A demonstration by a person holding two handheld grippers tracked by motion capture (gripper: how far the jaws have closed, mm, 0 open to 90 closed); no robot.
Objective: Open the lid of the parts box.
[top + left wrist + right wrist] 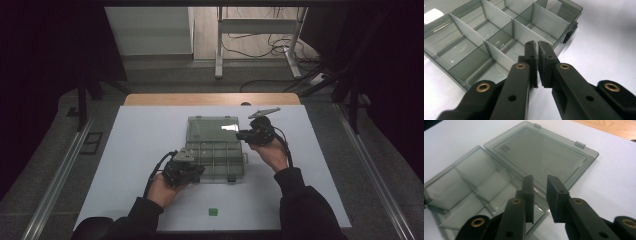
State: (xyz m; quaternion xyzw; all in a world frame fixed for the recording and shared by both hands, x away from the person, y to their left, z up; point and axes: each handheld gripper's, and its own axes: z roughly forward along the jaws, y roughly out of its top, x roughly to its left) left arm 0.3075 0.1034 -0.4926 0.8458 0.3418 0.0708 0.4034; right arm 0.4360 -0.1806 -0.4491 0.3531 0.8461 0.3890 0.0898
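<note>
A smoky clear compartment box (pixel 215 159) lies open in the middle of the white table top, its lid (pixel 212 129) folded flat toward the far side. My left gripper (pixel 200 170) sits at the box's near left corner. In the left gripper view its jaws (pixel 537 46) stand together with only a sliver between them, over the front wall of the divided tray (pixel 474 50). My right gripper (pixel 240 134) is at the lid's right edge. In the right gripper view the jaws (pixel 540 181) stand apart above the seam between lid (pixel 541 152) and tray (pixel 466 182), pressing on nothing.
A small green square (pixel 213 211) lies near the front edge of the white table top (pixel 140 145). A wooden strip (pixel 210 99) runs along the far edge. Beyond it stand a desk frame (pixel 218 45) and cables on the floor.
</note>
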